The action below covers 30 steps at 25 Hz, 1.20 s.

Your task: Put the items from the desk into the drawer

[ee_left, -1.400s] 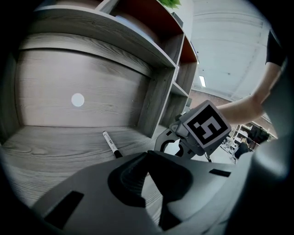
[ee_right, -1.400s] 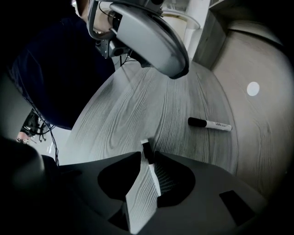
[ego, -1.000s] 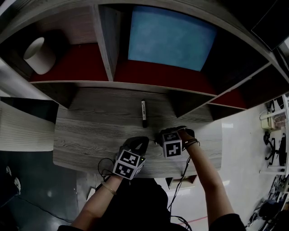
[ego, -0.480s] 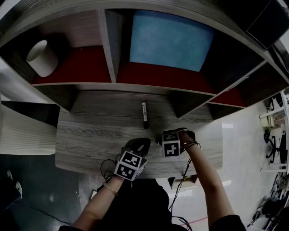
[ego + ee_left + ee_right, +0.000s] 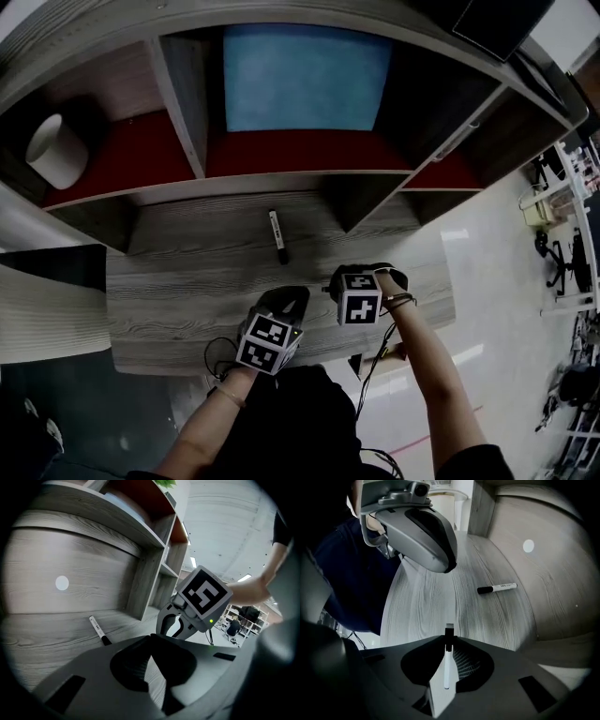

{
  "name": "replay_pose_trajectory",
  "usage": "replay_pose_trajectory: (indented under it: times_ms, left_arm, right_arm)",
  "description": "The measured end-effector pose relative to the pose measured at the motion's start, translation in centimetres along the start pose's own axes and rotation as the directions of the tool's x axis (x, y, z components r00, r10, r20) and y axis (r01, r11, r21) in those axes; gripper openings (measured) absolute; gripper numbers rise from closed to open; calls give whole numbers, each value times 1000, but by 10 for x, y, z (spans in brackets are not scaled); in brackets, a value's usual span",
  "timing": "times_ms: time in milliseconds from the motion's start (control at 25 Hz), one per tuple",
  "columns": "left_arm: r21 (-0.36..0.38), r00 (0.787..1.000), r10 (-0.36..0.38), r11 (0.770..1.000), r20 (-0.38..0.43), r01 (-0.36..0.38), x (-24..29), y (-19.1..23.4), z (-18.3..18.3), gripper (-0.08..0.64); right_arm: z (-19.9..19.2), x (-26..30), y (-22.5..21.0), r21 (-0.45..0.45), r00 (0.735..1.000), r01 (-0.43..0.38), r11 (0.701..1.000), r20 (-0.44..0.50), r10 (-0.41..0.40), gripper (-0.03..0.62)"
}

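1. White marker (image 5: 446, 667) is sitting clenched between the pads of the right tongs (image 5: 449, 635). Its black cap is poking just past the tips, over the front part of the grey wood-grain worktop (image 5: 178, 281).
2. The right hand (image 5: 389, 281) is gripping its tool from above with the wrist bent. The forearm is reaching in from the lower right of the head view. The tongs are pointing steeply down at the worktop (their marker cube is facing up toward the head camera).
3. The left tongs (image 5: 150, 638) are sitting with their tips pressed together and nothing between them. They are pointing forward and only shallowly down, toward the shelf unit (image 5: 178, 103). The left forearm is coming in from the lower left, and these tongs are hanging just beside the right ones, on their left.
4. A second marker (image 5: 277, 235) is lying flat on the worktop farther back, near the foot of the shelf unit. Its black cap is pointing toward the person, and it is lying well apart from both tongs.
5. The shelf unit is showing red-lined compartments, with a white cylinder (image 5: 56, 150) standing in the left one and a blue panel (image 5: 305, 80) filling the middle one.
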State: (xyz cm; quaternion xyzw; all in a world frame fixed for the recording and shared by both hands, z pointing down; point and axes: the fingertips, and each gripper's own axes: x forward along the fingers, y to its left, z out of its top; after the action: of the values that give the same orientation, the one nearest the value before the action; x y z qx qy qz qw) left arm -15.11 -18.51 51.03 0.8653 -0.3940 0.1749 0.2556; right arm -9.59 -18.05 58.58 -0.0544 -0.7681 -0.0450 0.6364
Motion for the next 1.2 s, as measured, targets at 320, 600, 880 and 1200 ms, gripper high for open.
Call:
replay_pose_trajectory:
  times_ms: [320, 600, 880, 1200]
  left_arm:
    - [50, 994, -109, 993, -24, 110, 21, -37, 3, 28]
    - [114, 982, -179, 976, -59, 185, 33, -82, 0, 28]
    - [127, 975, -208, 968, -76, 216, 41, -127, -8, 29]
    - [125, 973, -216, 967, -76, 224, 51, -181, -19, 29]
  right_arm:
    - [-32, -18, 21, 117, 999, 43, 992, 1, -43, 57]
    - [-67, -34, 45, 197, 996, 85, 977, -2, -86, 57]
    - [-98, -43, 80, 233, 996, 89, 968, -3, -91, 57]
    - [-130, -47, 124, 249, 996, 83, 965, 7, -87, 57]
